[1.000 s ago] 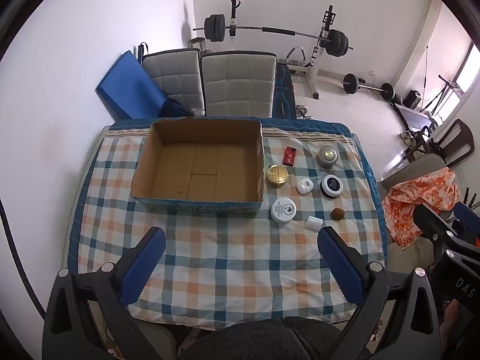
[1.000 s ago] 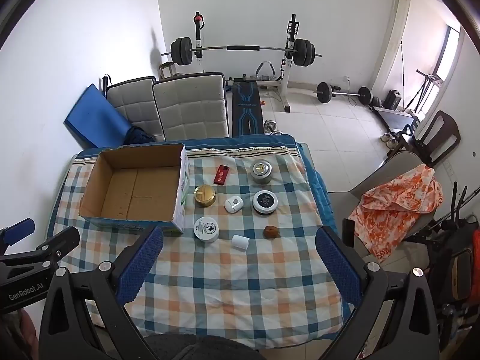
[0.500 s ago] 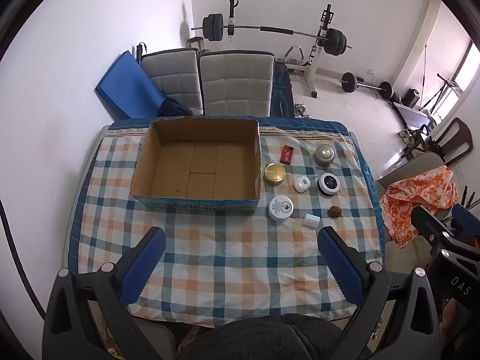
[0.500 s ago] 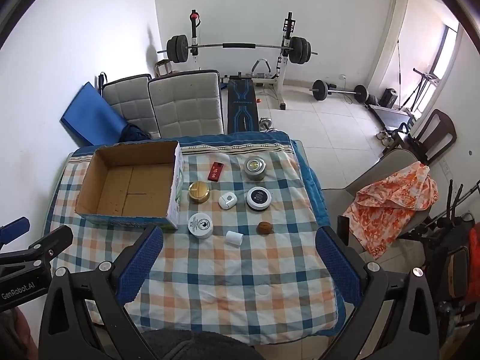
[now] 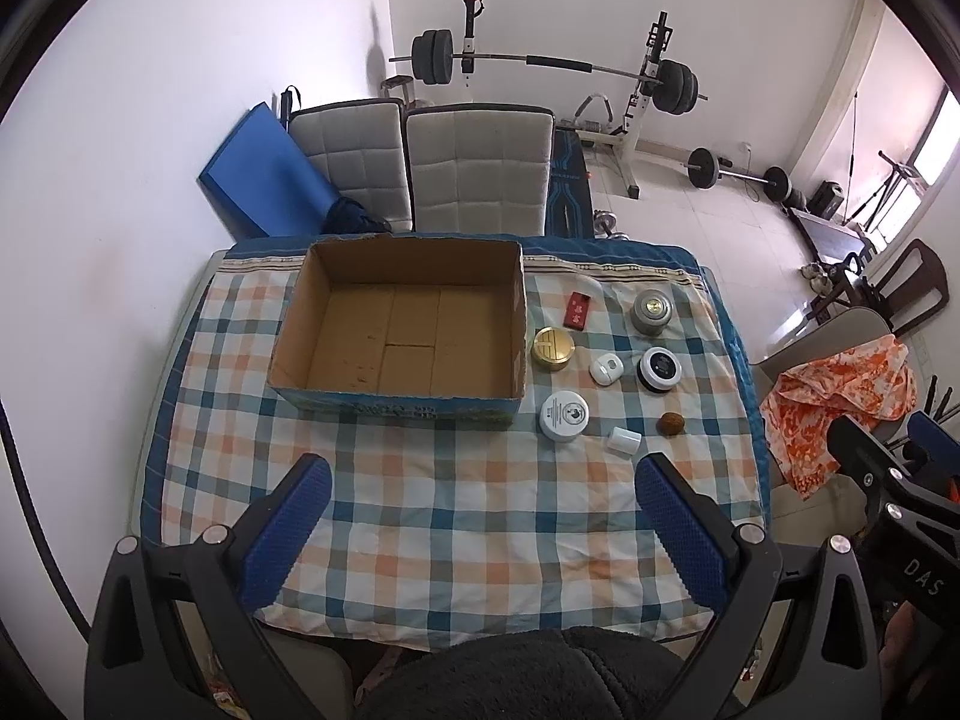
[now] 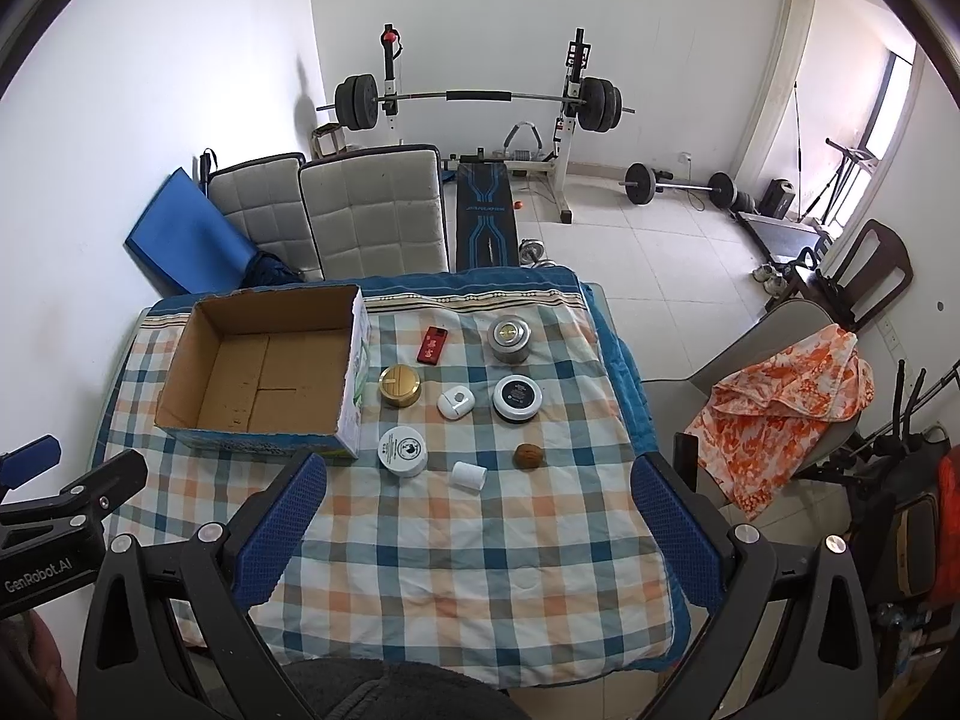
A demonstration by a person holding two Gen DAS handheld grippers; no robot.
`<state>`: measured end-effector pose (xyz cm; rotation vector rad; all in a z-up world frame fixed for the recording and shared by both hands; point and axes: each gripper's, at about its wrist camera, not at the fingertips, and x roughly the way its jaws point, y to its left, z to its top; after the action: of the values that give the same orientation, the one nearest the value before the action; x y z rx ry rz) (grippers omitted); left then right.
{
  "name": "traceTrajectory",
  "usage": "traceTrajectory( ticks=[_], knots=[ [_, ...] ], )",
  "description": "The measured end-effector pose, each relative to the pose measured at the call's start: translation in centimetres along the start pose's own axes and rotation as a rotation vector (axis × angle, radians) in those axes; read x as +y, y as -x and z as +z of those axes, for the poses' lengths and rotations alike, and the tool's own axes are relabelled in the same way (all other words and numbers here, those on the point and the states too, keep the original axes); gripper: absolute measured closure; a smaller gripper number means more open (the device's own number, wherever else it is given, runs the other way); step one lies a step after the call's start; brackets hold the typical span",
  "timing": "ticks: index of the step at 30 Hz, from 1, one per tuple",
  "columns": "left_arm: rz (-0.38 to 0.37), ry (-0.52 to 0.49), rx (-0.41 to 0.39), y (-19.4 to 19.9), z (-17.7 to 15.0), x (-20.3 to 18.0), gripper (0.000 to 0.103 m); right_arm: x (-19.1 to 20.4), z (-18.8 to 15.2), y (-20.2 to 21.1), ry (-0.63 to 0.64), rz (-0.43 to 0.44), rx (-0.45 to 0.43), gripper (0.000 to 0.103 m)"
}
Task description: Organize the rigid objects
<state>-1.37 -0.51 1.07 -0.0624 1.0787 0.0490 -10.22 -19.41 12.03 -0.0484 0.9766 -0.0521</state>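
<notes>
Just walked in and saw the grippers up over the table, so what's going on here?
A person holds two grippers above a checked tablecloth, both open and holding nothing: the left gripper and the right gripper. The cardboard box sits empty. Beside it, untouched, lie a gold tin, red case, silver tin, two white jars, a black-lidded jar, a small white cylinder and a walnut. Sorting has not started.

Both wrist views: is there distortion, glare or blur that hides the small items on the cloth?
Left wrist view: fisheye bends the room's edges, dark vignette at the corners, window overexposed; cardboard box and gold tin stay sharp. Right wrist view: same curvature, bright doorway; walnut clear.
</notes>
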Motion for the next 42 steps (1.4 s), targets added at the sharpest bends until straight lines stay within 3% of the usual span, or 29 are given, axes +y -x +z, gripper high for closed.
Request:
traceTrajectory(
  ticks=[12, 42],
  knots=[
    [0.035, 0.002, -0.041, 1.3, 0.5, 0.2, 0.000, -0.2, -0.1, 1.0, -0.007, -0.008, -0.021, 0.000],
    [0.034, 0.002, -0.046, 1.6, 0.2, 0.1, 0.000, 0.0, 0.0, 2.0, -0.002, -0.022, -0.056, 0.000]
  ],
)
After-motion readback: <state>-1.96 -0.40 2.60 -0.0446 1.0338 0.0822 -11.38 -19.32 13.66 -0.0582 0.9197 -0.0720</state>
